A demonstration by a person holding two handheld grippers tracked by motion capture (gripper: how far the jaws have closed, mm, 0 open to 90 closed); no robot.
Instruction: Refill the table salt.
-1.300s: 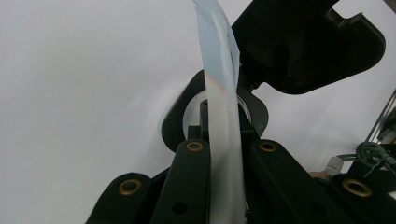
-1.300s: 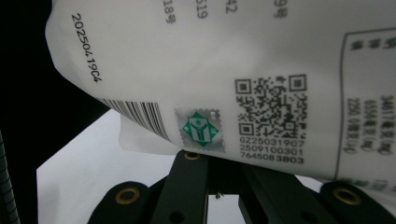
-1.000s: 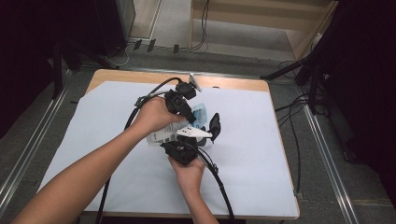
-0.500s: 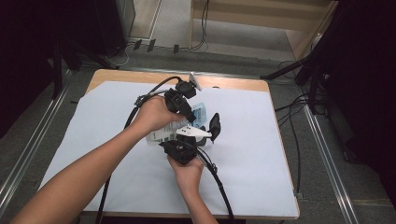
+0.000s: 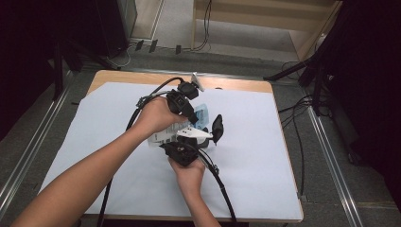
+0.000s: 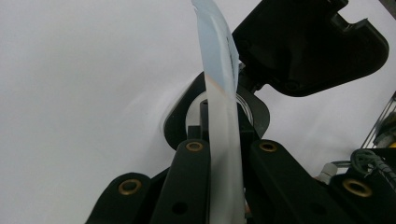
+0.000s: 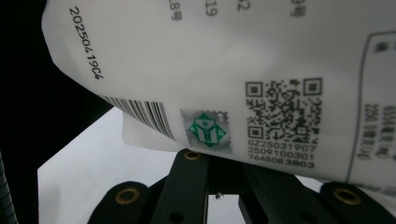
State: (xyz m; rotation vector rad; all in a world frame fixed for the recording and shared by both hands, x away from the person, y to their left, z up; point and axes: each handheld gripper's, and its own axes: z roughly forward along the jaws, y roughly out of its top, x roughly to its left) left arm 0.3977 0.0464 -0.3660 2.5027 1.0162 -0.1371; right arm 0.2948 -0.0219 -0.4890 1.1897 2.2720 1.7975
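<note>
**Both grippers pinching one printed pouch over the white table**

A wooden table (image 5: 142, 78) covered with a white sheet (image 5: 255, 142) stands on a grey floor, with dark equipment and cables around it and a pale wooden frame at the far side. I work near the middle of the sheet, my forearms coming in from the near edge.

In my left hand (image 5: 153, 116) the left gripper (image 5: 195, 118) reaches in from the far left. Its jaws are closed tight on the thin edge of a flat plastic pouch (image 6: 219, 93), which stands up edge-on between them in the left gripper view, a pale, translucent strip.

My right hand (image 5: 187, 172) holds the right gripper (image 5: 189, 142) just nearer to me. Its jaws are drawn together too, pinching the lower edge of the same pouch; the right gripper view shows the pouch's white label close above them, with a QR code (image 7: 284, 109), a barcode (image 7: 140, 114) and a green diamond mark (image 7: 206, 130).

The pouch is held off the sheet between the two grippers, which sit just beside each other at the table's centre.
</note>
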